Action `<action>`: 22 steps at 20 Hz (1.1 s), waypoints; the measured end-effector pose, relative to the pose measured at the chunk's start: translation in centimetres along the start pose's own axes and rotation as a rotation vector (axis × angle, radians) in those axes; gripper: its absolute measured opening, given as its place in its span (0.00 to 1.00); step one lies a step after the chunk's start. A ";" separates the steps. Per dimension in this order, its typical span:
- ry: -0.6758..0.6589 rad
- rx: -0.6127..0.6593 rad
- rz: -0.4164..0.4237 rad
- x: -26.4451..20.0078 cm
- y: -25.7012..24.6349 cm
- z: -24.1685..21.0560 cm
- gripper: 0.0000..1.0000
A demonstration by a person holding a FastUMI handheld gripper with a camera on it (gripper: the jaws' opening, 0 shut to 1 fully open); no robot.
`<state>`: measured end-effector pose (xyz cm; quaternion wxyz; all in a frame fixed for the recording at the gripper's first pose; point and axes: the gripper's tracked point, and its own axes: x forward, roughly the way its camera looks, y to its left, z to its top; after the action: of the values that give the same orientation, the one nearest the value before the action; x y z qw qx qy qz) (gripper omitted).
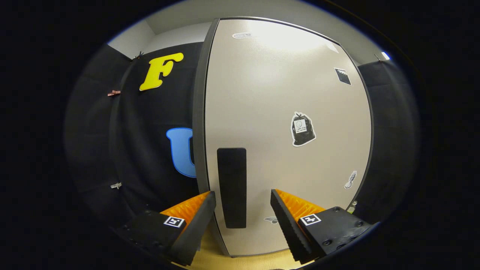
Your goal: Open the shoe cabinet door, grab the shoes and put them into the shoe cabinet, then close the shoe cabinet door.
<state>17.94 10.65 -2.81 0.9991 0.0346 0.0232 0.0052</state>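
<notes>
While approaching, hand-held gripper (243, 204) noted with fingers spread wide, holding nothing. Tall beige flat-panel shoe cabinet door (288, 112) found shut, directly ahead. Black upright rectangular handle (231, 186) located near door's left edge, between the fingers and just beyond the tips, long axis vertical. Fingers (198, 215) seen straddling handle sideways, apparently untouched. Judged: straight advance, then closing across the handle's width.

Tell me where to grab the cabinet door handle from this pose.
Take the black handle, an upright bar on the cabinet door close to its left edge. Come straight on, one finger each side of its narrow width, around mid-height. The tool is open and its fingers already straddle the bar without touching, so pushing forward then closing should probably seat it.
</notes>
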 end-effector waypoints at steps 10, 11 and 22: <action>-0.001 -0.004 0.002 1.3 0.3 -0.4 0.69; -0.001 -0.004 -0.005 1.2 0.3 -0.3 0.58; -0.004 -0.026 0.042 0.9 0.9 -0.6 0.31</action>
<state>18.82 11.65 -3.39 0.9992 0.0221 0.0204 0.0266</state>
